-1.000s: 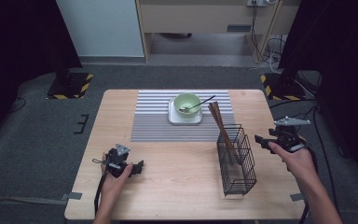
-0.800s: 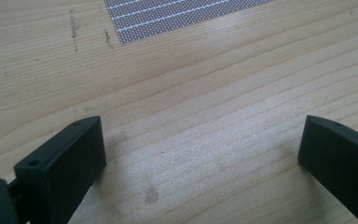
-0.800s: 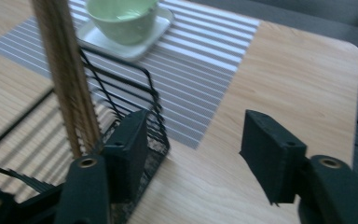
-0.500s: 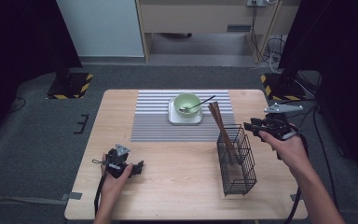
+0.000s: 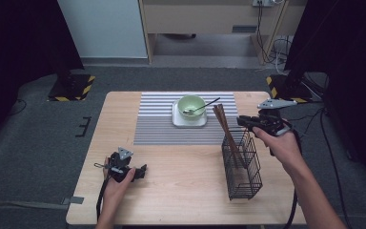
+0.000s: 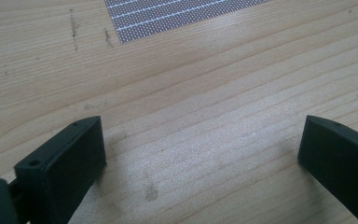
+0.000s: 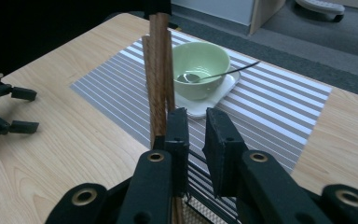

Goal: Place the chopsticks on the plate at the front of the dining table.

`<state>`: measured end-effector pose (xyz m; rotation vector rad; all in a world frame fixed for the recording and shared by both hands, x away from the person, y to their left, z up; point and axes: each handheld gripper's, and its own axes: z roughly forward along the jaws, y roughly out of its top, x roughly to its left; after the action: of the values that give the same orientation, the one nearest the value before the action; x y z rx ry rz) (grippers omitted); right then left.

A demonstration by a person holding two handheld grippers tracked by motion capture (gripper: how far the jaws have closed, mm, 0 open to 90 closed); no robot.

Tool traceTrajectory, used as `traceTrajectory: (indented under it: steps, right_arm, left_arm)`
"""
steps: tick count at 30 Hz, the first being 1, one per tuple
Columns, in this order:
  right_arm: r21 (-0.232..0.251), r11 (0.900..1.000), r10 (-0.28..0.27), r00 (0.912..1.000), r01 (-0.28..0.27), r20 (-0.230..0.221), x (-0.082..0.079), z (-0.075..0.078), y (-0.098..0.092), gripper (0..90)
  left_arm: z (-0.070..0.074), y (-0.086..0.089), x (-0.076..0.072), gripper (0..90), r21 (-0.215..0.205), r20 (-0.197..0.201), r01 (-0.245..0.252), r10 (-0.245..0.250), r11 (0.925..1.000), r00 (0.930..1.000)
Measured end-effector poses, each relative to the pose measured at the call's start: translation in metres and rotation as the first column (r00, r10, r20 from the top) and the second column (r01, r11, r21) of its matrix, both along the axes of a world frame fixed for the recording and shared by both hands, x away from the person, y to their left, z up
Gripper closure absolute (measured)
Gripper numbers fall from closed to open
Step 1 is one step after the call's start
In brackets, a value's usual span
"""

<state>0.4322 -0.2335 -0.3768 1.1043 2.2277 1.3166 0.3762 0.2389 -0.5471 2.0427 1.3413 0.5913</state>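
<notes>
A wooden table [image 5: 124, 114] stood on grey carpet [image 5: 28, 157] in a dim room.
Behind it were a pale panel [image 5: 102, 28] and a wooden cabinet [image 5: 205, 16]; black curtains [image 5: 14, 43] hung on both sides.

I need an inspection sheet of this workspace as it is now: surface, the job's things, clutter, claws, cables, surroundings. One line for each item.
Surface: wooden table, with a grey striped mat at its far middle.
Job's things: brown chopsticks stand leaning in a black wire basket; a green bowl with a spoon sits on a white square plate.
Clutter: nothing seen.
Claws: left claw rests open on the table; right claw, its jaws just closing and almost shut with nothing between them, is beside the chopstick tops.
Cables: one trails from each claw; more lie on the floor behind.
Surroundings: grey carpet, yellow-black striped stand bases.
</notes>
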Motion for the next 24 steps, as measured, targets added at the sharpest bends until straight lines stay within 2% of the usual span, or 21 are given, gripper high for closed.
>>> traceTrajectory:
  steps: [8, 14, 24]
  right_arm:
    - [0.0, 1.0, 0.027, 0.9995, -0.027, -0.016, 0.012, -0.003, 0.021, 70.3]
    - [-0.015, 0.999, 0.047, 0.9986, -0.048, -0.022, 0.016, -0.006, 0.031, 72.9]
    - [-0.016, 0.998, 0.063, 0.9975, -0.063, -0.033, 0.019, -0.011, 0.033, 79.8]
  left_arm:
    - [0.0, 0.0, 0.0, 0.0, 0.0, 0.0, 0.001, -0.001, 1.0, 1.0]
    - [0.0, 0.0, 0.0, 0.0, 0.0, 0.0, 0.001, -0.001, 1.0, 1.0]
    - [0.0, 0.0, -0.001, 0.0, 0.0, 0.0, -0.006, 0.006, 1.0, 1.0]
